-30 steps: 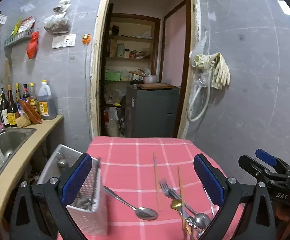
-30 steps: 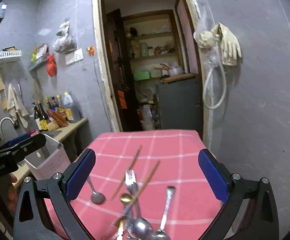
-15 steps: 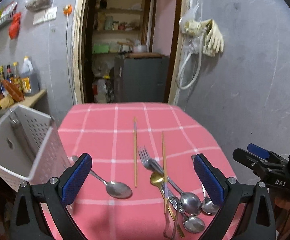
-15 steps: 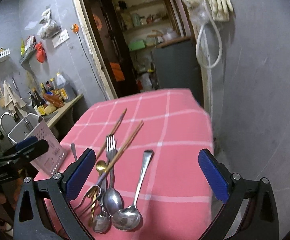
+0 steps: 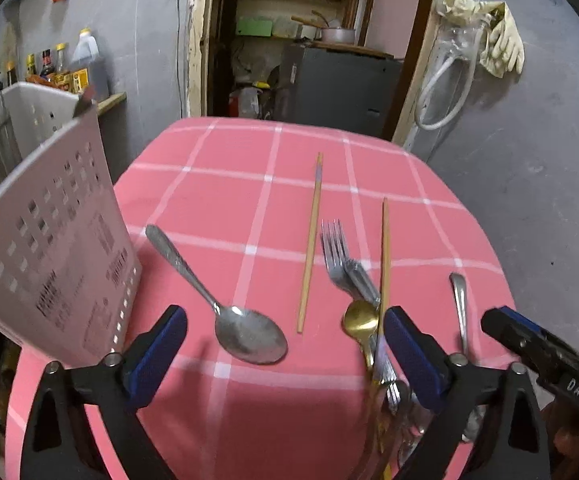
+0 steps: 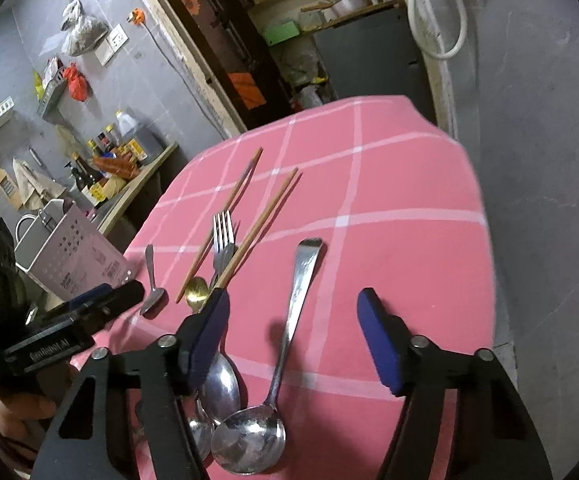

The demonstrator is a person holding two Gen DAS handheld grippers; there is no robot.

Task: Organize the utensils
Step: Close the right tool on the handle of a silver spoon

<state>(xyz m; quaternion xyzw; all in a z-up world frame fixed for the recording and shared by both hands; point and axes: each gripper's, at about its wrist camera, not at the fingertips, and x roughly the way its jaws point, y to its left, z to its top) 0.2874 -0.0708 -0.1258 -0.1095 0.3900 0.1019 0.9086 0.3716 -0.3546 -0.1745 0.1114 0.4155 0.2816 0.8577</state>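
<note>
As it lies flat, steel ladle [image 6: 285, 344], long handle, tarnished bowl

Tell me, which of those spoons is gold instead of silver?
The small gold spoon in the pile, beside the forks, under a chopstick. Every other spoon is silver.

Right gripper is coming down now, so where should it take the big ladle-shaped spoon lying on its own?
Grip the big spoon mid-handle, from above, pads across its narrow width. It lies flat and apart from the pile, so that stretch is clear. The right gripper straddles it, jaws closing, not yet touching.
</note>
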